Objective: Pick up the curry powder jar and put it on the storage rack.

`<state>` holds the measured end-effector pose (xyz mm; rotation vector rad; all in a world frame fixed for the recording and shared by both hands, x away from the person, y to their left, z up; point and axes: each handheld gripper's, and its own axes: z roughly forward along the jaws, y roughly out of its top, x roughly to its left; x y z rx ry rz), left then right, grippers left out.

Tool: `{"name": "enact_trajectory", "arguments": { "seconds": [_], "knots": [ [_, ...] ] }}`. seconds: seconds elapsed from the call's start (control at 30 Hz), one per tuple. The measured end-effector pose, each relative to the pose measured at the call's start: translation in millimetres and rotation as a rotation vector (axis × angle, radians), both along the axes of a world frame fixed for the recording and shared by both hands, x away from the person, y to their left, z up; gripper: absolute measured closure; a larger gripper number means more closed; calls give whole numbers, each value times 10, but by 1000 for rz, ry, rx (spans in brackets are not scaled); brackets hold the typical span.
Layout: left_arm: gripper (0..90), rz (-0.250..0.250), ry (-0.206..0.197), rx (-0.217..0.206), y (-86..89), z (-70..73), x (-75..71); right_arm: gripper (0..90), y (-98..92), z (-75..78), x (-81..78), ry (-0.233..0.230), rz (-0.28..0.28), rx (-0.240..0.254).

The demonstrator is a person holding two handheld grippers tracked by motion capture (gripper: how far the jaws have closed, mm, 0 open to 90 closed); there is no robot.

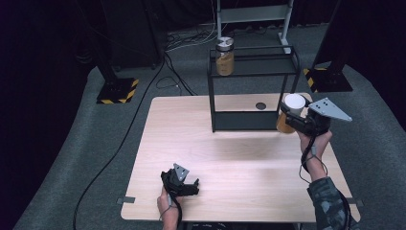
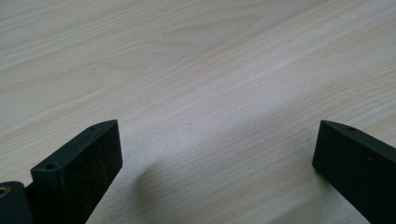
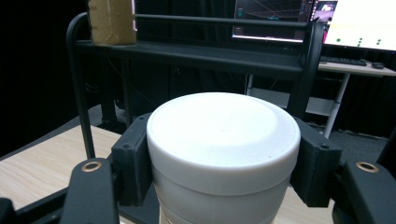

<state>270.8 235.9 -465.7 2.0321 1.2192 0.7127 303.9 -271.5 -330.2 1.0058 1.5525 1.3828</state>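
Clamping the white-lidded jar (image 3: 223,154) just under its lid, the right hand-held gripper (image 1: 293,120) holds something rigid, smooth, probably slippery; the left hand-held gripper (image 1: 189,184) rests released.

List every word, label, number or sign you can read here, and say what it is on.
No text can be read.
White-lidded jar in the right tool: plain lid, no print visible.
Jar on the rack: no label legible.
Monitors behind the rack: coloured marks and lines, too small and blurred to read.
Yellow-black stripes on the stand bases: hazard markings, no words.
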Motion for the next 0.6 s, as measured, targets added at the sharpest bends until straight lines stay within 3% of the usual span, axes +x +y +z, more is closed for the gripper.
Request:
{"name": "enact_trajectory", "arguments": {
  "seconds": [0.6],
  "knots": [
    [8,-5,0,2,3,2,1,331,33,302,127,-7,-18,-44]
  ]
}}
